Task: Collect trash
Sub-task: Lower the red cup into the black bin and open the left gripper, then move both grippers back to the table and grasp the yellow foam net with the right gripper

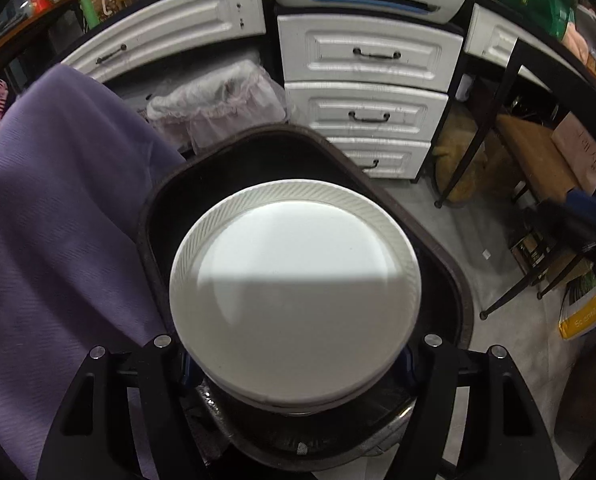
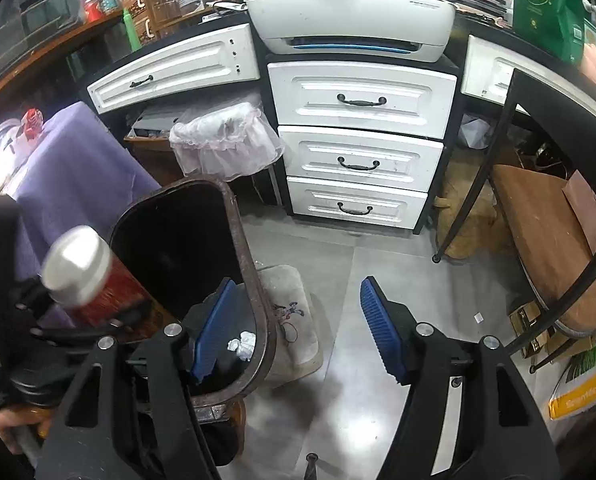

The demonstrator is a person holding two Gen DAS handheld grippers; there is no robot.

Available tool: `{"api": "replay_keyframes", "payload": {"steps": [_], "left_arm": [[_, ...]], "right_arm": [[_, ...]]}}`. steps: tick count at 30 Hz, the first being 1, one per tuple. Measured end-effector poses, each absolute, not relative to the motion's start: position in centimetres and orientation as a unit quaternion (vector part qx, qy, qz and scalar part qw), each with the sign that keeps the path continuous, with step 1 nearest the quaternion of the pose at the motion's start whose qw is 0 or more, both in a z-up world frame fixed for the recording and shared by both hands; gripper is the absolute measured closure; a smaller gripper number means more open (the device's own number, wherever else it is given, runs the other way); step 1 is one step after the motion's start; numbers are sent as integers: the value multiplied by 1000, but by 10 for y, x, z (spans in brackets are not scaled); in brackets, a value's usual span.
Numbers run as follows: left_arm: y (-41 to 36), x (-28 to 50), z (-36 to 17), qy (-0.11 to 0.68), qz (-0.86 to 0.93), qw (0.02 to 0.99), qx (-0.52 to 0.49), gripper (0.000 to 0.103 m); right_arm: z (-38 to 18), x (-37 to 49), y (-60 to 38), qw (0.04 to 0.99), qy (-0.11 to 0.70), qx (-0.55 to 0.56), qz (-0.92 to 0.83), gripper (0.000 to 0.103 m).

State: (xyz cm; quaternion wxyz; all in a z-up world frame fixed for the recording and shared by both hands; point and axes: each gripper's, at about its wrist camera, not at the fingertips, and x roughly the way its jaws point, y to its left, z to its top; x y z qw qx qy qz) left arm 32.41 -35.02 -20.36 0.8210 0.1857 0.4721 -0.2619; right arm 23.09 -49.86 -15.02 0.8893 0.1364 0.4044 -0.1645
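My left gripper (image 1: 298,364) is shut on a red can (image 2: 98,292). The can's pale round end (image 1: 294,292) fills the left wrist view, with blue pads (image 1: 407,360) at its sides. It hangs over the open mouth of a dark bin with a brown rim (image 1: 377,192). In the right wrist view the bin (image 2: 254,280) stands at lower left with crumpled white paper (image 2: 242,344) inside. My right gripper (image 2: 294,320) is open and empty, its left pad (image 2: 214,328) above the bin's near rim and its right pad over the grey floor.
A purple cloth (image 1: 58,220) drapes beside the bin on the left. Behind stand a lace-covered basket (image 2: 226,140), white drawers (image 2: 357,156) and a printer (image 2: 349,20). A small mat (image 2: 294,316) lies by the bin. A black metal frame (image 2: 477,168) and boxes crowd the right.
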Motion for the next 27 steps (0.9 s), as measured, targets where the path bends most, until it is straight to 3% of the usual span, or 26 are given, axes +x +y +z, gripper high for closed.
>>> {"api": "replay_keyframes", "payload": {"steps": [5, 6, 8, 13, 27], "left_arm": [[-354, 331, -221, 493, -255, 810, 192, 32], [-355, 331, -221, 492, -255, 809, 193, 30], [-356, 329, -219, 485, -257, 811, 201, 18], [-354, 322, -206, 467, -262, 819, 205, 16], [-288, 254, -89, 354, -294, 876, 145, 8]], "right_arm": [[-147, 231, -498, 891, 401, 136, -162, 38], [-147, 232, -497, 892, 400, 137, -162, 38], [-147, 232, -497, 892, 399, 137, -161, 38], [-140, 231, -495, 897, 390, 134, -160, 38], [-109, 229, -478, 912, 369, 128, -126, 32]]}}
